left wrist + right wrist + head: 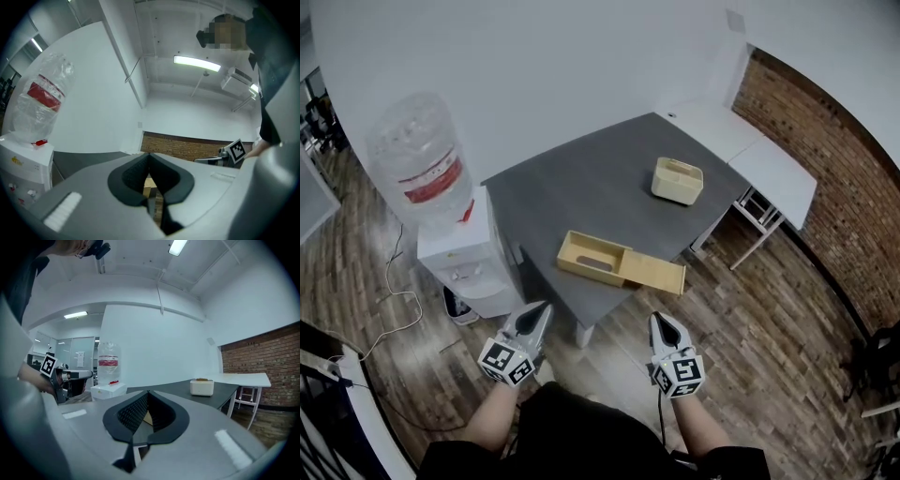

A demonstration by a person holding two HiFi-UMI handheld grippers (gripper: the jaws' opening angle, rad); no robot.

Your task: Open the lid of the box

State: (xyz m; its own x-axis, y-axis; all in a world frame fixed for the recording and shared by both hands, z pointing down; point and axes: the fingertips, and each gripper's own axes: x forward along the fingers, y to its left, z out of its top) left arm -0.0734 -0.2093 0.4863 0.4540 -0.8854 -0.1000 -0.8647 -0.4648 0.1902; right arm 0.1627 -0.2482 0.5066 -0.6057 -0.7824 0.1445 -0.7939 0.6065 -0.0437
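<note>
Look: box [592, 255] on counter [600, 183], lid [656, 272] slid far out past the edge. Left hand-held gripper [544, 307] and right hand-held gripper [662, 319] pinched shut, empty, well back. Go gently near lid.

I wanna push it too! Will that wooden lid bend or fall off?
Probably stiff: the lid looks like a flat wooden board. It likely slides, since it sits half drawn out of the box. Its end overhangs the table edge, so it might drop.

Grey table [609, 178]: wooden box [592, 254] near edge, cream container [677, 180] beyond.
</note>
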